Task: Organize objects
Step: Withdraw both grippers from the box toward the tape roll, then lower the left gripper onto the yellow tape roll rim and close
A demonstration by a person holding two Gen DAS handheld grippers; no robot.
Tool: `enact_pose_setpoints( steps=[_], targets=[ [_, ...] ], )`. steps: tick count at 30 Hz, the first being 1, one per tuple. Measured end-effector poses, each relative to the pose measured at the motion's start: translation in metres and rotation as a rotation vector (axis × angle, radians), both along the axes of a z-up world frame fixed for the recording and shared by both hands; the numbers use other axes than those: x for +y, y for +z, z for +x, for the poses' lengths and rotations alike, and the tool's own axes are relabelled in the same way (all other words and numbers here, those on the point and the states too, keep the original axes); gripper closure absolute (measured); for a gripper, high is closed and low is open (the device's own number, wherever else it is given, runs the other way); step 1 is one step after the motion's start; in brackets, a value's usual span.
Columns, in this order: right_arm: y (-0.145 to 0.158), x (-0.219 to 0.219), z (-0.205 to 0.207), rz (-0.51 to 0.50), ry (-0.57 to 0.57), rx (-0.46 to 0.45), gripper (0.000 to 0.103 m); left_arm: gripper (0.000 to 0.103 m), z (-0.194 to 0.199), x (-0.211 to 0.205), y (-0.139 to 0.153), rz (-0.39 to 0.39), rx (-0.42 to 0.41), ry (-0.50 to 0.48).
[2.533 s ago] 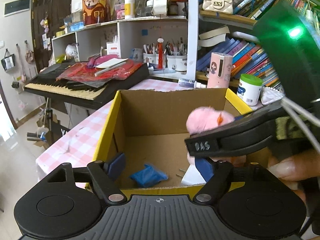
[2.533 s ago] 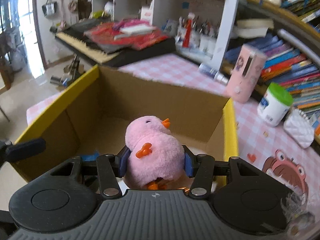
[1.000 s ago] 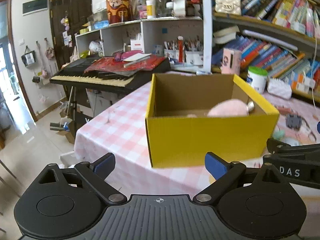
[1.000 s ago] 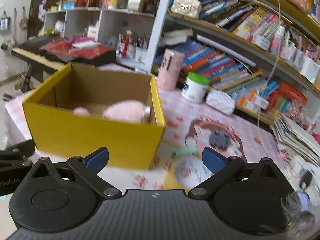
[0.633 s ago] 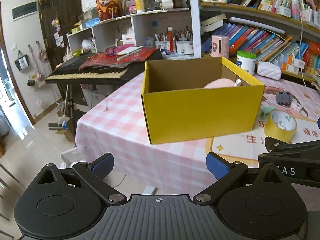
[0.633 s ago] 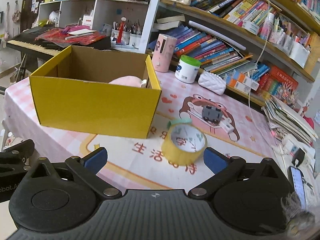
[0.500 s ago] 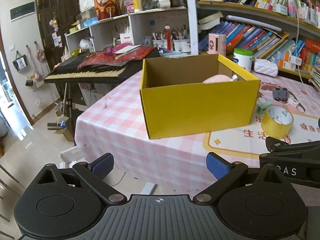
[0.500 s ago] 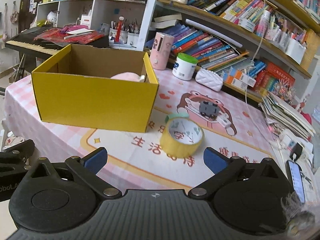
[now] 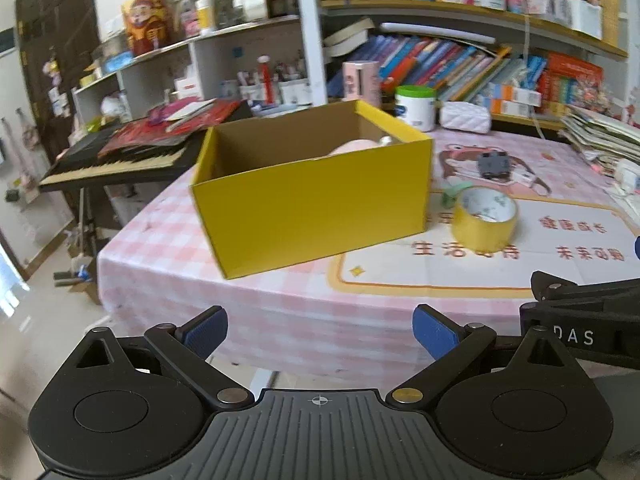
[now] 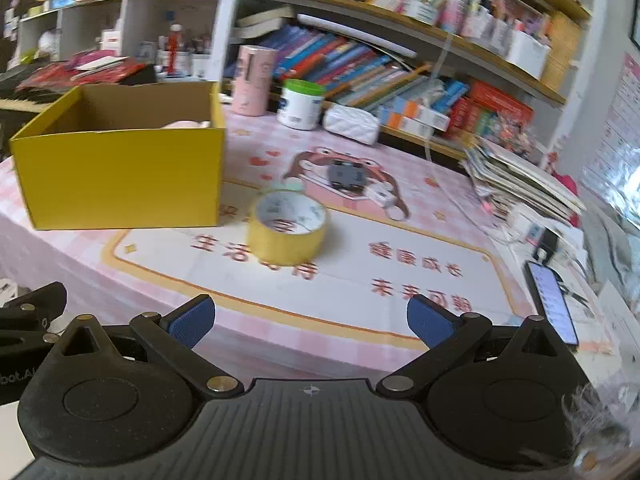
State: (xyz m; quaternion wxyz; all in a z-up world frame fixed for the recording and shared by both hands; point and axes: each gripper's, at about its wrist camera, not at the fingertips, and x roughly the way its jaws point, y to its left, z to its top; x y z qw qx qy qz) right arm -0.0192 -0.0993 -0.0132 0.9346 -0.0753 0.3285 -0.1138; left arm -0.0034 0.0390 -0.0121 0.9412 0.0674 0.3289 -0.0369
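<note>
Left wrist view: one yellow cardboard box [image 9: 312, 196], one yellow tape roll [image 9: 484, 220].
Left tongs [image 9: 320, 330]: spread, empty.
Right tongs [image 10: 310, 318]: spread, empty.

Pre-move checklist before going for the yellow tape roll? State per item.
1. Right gripper open, empty: ok.
2. Left gripper open, empty: ok.
3. Tape roll lying flat on the mat, top clear: ok.
4. Gap between roll and yellow box: ok, apart.
5. Room in box beside the pink plush: cannot tell, floor hidden.
6. Small green item behind roll, touching or not: cannot tell.
</note>
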Motion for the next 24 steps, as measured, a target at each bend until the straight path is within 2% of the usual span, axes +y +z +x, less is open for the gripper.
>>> enact_pose_setpoints(
  steps=[4, 12, 24],
  targets=[
    [-0.001, -0.015, -0.001, 0.008, -0.046, 0.003, 0.000, 0.003, 0.002, -0.012, -0.001, 0.002, 0.002, -0.041],
    [-0.003, -0.039, 0.007, 0.008, -0.074, 0.010, 0.000, 0.003, 0.019, -0.033, -0.004, -0.010, 0.021, -0.060],
    [-0.004, -0.087, 0.056, 0.011, -0.067, 0.042, 0.000, 0.003, 0.059, -0.077, -0.006, -0.030, 0.042, -0.051]
  ],
)
